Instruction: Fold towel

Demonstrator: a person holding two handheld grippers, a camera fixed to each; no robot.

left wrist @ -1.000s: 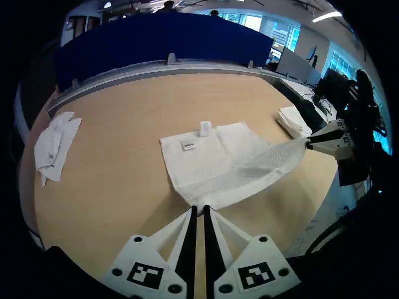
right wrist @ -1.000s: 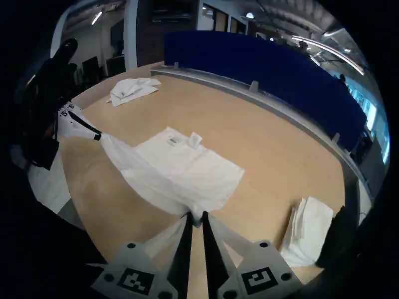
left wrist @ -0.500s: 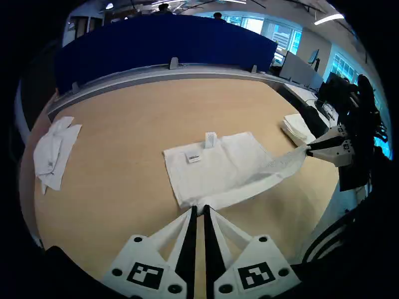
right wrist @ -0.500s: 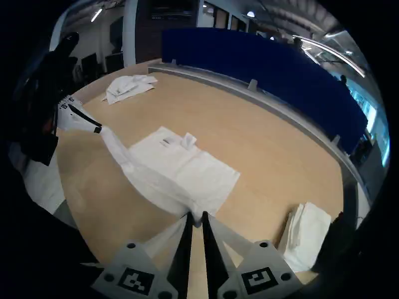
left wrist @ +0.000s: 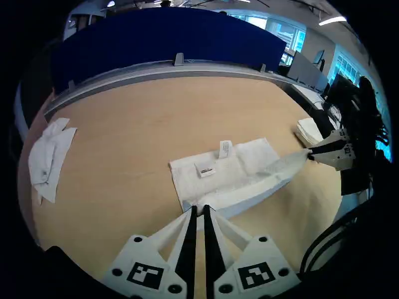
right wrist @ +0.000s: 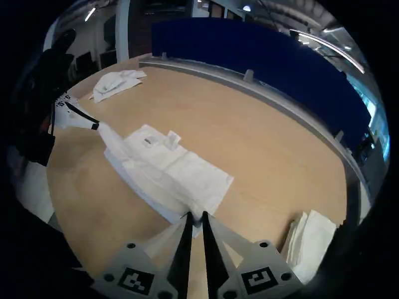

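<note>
My L gripper (left wrist: 198, 208) & R gripper (right wrist: 193, 215) each pinch a near corner of the towel (left wrist: 234, 169). That edge is raised; the rest lies flat mid table (left wrist: 139, 119), tags up. Folded stack (right wrist: 310, 238) at R edge, crumpled cloth (left wrist: 47, 155) far L.

The left gripper view looked from just above and behind the left gripper (left wrist: 199, 210), low and close over the wooden table (left wrist: 139, 114), facing the blue partition (left wrist: 164, 37) almost head-on. The right gripper view rode likewise behind the right gripper (right wrist: 194, 215), looking across the same table with that partition running off to its right. Each camera sat near one end of the white towel (left wrist: 234, 169) and caught the other gripper at its edge. Both also took in the crumpled cloth (left wrist: 47, 154) and the stack of folded towels (left wrist: 310, 132).
</note>
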